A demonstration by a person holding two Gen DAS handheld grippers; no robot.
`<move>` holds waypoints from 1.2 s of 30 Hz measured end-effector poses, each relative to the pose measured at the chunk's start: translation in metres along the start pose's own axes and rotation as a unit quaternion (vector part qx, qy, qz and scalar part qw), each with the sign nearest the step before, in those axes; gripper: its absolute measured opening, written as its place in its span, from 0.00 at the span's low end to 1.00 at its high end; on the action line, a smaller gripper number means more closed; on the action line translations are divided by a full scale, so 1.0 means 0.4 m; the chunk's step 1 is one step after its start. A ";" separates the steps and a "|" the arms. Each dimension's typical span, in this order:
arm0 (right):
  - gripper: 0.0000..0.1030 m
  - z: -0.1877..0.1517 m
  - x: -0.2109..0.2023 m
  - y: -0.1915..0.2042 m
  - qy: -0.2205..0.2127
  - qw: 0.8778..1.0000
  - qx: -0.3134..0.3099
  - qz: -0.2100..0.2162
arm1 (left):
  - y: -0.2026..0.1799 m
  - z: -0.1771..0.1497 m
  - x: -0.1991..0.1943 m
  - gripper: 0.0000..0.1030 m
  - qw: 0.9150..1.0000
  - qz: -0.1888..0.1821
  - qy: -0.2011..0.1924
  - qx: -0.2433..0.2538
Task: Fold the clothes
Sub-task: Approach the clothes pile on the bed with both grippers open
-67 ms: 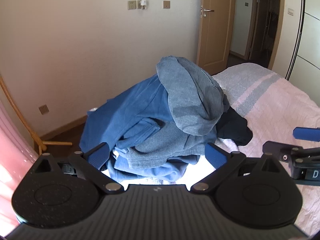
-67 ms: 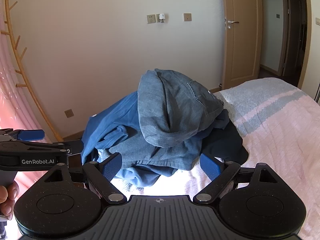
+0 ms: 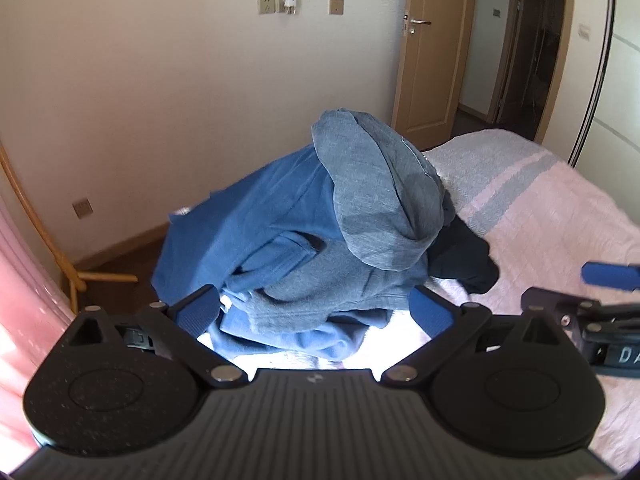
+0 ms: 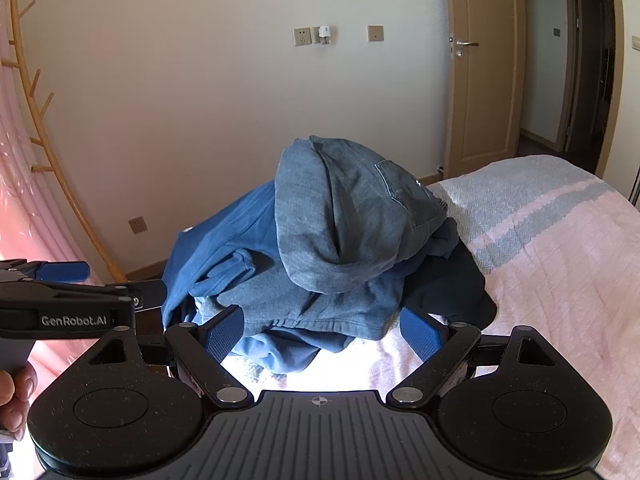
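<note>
At the corner of the bed (image 4: 560, 264), on its pink and grey quilted cover, I see the clothes heaped in an unfolded mound: a grey-blue denim garment (image 4: 340, 216) with a stitched pocket is draped over the top, a brighter blue sweatshirt (image 3: 256, 220) spreads under it toward the wall, a grey-blue knit piece with a ribbed hem (image 4: 320, 308) sags at the front, and something dark navy (image 4: 452, 292) pokes out on the side toward the door. My left gripper (image 3: 316, 312) and right gripper (image 4: 324, 330) both hover just short of the heap with fingers spread wide, holding nothing. I judge the knits soft and limp, so they will slump and drag their neighbours if I tug low. The denim looks stiffer and heavier, holding its own domed shape, and it should slide off cleanly since it sits on top. I would pinch it at a firm seam, near the pocket edge or a hem, one gripper at each side, and lift straight up. Which garment the navy cloth belongs to I cannot tell.
</note>
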State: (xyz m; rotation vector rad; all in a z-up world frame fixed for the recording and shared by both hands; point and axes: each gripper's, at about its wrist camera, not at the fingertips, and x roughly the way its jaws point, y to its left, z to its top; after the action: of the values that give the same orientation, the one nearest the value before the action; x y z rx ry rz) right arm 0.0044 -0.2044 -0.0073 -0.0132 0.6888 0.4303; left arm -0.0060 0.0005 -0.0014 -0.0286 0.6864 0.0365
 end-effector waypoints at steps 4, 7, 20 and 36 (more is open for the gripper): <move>0.85 0.003 0.006 -0.003 0.000 1.000 0.000 0.002 | 0.003 -0.020 -0.016 0.96 0.999 -0.017 -0.013 -0.023; 0.85 0.006 0.010 -0.005 0.001 1.000 -0.001 0.003 | 0.006 -0.017 -0.016 0.95 0.999 -0.025 0.004 -0.027; 0.85 0.002 0.035 -0.025 0.006 1.000 -0.002 0.013 | -0.007 0.001 0.033 0.95 0.999 -0.015 0.030 -0.008; 0.85 0.003 0.035 -0.092 -0.019 0.998 -0.031 0.060 | -0.022 0.066 0.066 0.95 0.999 0.005 -0.001 0.037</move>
State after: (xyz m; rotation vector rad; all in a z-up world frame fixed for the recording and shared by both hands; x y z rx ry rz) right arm 0.0292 -0.2324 -0.0197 -0.0228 0.6401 0.5655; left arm 0.0316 -0.0066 0.0024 0.0455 0.6846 0.0217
